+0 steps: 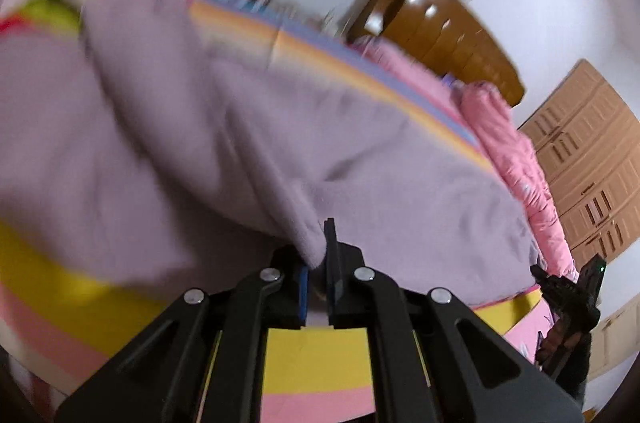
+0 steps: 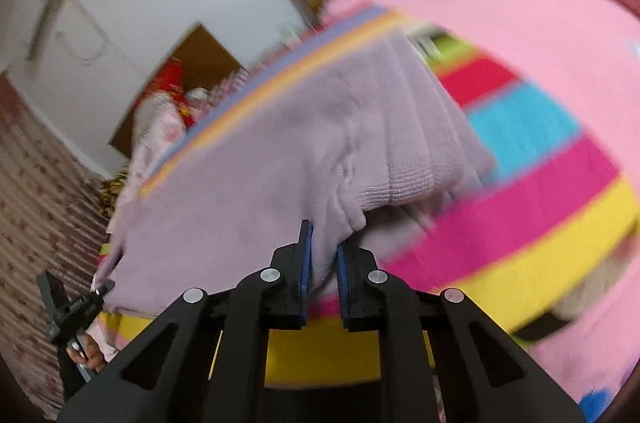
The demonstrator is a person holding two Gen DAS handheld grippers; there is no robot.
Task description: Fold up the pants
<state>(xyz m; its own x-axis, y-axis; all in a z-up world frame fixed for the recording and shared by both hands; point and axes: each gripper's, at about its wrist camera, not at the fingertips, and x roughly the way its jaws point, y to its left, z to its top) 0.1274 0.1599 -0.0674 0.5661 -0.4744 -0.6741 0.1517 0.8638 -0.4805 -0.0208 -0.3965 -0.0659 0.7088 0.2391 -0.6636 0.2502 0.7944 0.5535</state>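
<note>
Left wrist view: the left tongs (image 1: 320, 263) are pressed together on a corner of the pants (image 1: 240, 127), a fold of lilac cloth caught between the blue pads. The pants lie spread across the bed (image 1: 320, 351), over a striped cover of yellow, pink and orange bands. A pink quilt (image 1: 516, 159) is heaped along the far side, with a brown headboard (image 1: 436, 27) and a wardrobe (image 1: 592, 159) beyond. At the right edge the right tongs (image 1: 560, 287) show small, at the neighbouring corner of the same edge; their grip cannot be judged from this view.

Right wrist view: the right tongs (image 2: 322, 259) pinch the pants (image 2: 304, 143) beside the ribbed waistband (image 2: 416, 159), cloth bunched between the pads. At the lower left the left tongs (image 2: 100, 293) meet the other corner, the person's hand (image 2: 86, 349) below them. The picture is blurred.

Assessment: the cloth appears to be fleece, soft, light and limp, with no stiffness of its own; it will sag between the two grips and drag on the cover. It is not fragile and not slippery. The best hold is at the corners of one edge, as now, with a full fold in each grip so the thick pile does not pull free.
</note>
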